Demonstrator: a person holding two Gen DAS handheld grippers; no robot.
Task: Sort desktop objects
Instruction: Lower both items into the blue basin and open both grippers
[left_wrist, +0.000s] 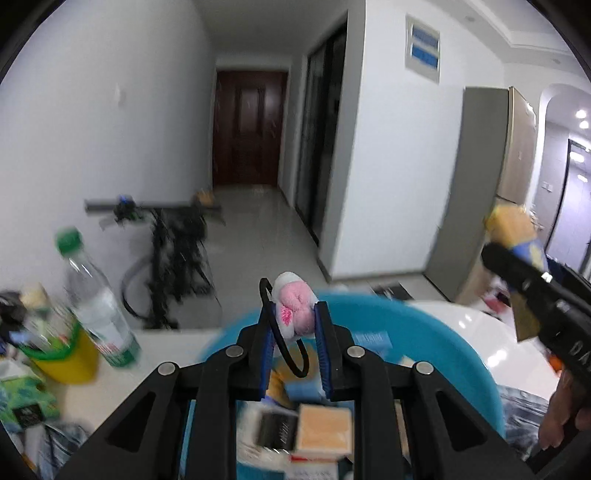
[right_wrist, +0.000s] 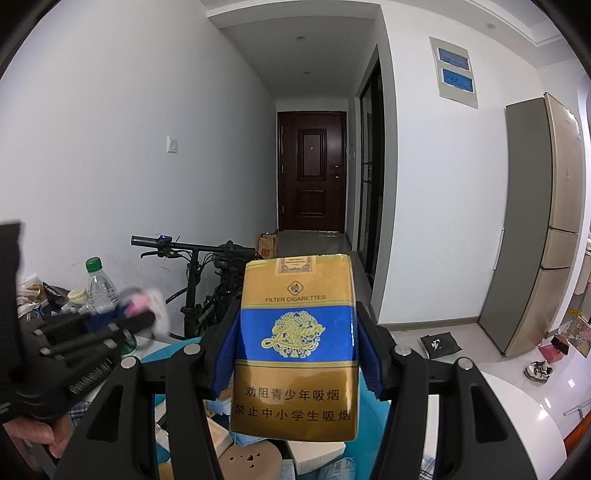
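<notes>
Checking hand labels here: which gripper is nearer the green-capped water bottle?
Left. The left gripper sits just right of the water bottle; the right gripper is farther right, beyond the left.

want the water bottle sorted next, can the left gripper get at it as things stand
Probably not yet. The left gripper is shut on a pink plush hair tie above the blue basin, so its fingers are occupied. The water bottle stands upright to its left, crowded by a yellow cup.

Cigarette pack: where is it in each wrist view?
Left wrist: cigarette pack at right edge, blurred, in the right tool.
Right wrist: centre, upright, clamped between the blue pads.
Shared landmark: green-capped water bottle, left in both.
</notes>
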